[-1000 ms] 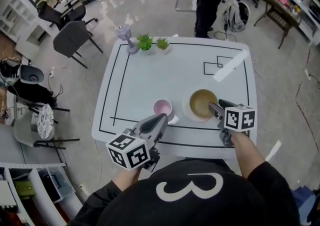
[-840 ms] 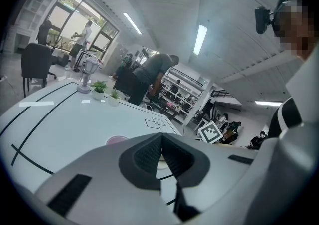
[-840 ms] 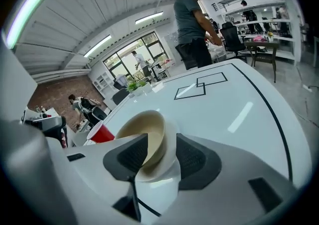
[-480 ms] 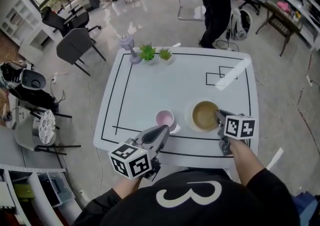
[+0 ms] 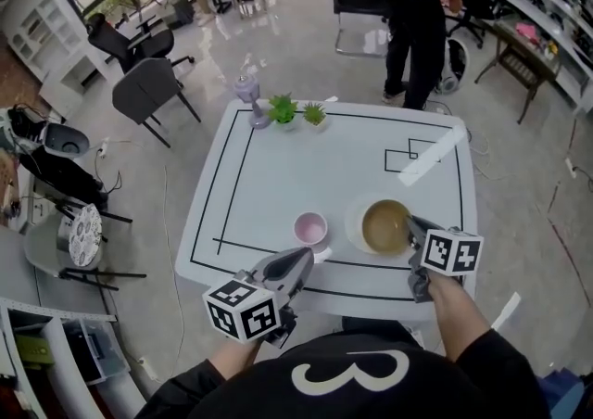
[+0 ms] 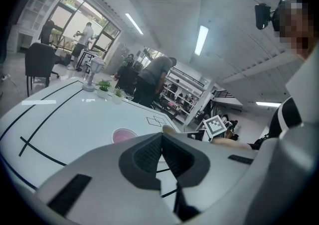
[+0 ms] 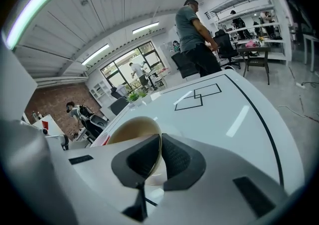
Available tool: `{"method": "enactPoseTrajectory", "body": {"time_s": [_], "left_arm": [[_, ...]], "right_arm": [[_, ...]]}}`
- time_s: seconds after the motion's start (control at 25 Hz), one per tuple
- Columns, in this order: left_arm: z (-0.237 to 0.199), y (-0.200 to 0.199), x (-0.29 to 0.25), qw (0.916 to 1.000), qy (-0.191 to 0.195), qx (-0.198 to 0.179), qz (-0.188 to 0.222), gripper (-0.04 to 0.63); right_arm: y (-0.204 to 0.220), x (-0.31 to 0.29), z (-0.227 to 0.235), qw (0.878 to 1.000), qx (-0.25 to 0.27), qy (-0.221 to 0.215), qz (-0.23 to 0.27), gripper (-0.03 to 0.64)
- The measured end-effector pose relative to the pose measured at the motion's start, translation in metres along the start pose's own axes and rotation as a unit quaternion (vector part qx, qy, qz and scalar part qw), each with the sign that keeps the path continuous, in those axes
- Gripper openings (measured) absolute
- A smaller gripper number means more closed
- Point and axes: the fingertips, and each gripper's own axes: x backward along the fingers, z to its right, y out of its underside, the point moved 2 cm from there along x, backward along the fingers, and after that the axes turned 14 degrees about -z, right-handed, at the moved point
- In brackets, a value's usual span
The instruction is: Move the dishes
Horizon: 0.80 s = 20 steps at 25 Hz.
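The right gripper (image 7: 160, 139) is clamped on the near rim of the bowl (image 7: 130, 130). Its jaws have just been closing, and the thin tan edge of the bowl stands pinched between the two dark pads. In the head view the right gripper (image 5: 413, 226) reaches the bowl (image 5: 384, 225) from the side nearest the person, with its marker cube (image 5: 451, 252) just behind the bowl.

The bowl is pale outside and tan inside, and it sits on the white table (image 5: 306, 167), close to the table's near edge. To the left of the bowl, a little apart from it, stands the pink cup (image 5: 309, 227).

The left gripper (image 6: 161, 138) has its jaws pressed together with nothing between them. In the head view the left gripper (image 5: 298, 260) is left of the bowl and nearer the person than the pink cup (image 6: 124, 135), not touching it.

Beyond the bowl, on the far right part of the table, two overlapping black rectangles (image 5: 411, 150) are drawn. Far beyond the bowl and to its left, at the table's far edge, stand two small potted plants (image 5: 297, 113) and, beside them, a lilac stemmed object (image 5: 246, 90). A person (image 5: 417, 14) stands on the floor past the far edge, well apart from the bowl.
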Motion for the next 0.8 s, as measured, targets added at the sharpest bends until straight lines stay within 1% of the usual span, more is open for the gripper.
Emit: {"method": "enactPoseTrajectory", "body": {"time_s": [0.16, 0.36, 0.56, 0.8], "left_arm": [[0.0, 0.006, 0.008, 1.0, -0.003, 0.002, 0.004, 0.002], [-0.002, 0.015, 0.017, 0.9999, -0.008, 0.006, 0.01, 0.003], [-0.003, 0.023, 0.026, 0.9998, -0.011, 0.008, 0.015, 0.003], [-0.009, 0.033, 0.035, 0.9994, -0.015, 0.022, 0.02, 0.002]], "right_arm": [[0.0, 0.014, -0.017, 1.0, 0.012, -0.017, 0.013, 0.023], [0.011, 0.023, -0.038, 0.999, 0.026, -0.038, 0.014, 0.023], [0.027, 0.021, -0.054, 0.998, 0.04, -0.051, 0.004, 0.023], [0.051, 0.005, -0.068, 0.997, 0.052, -0.058, -0.027, 0.024]]}}
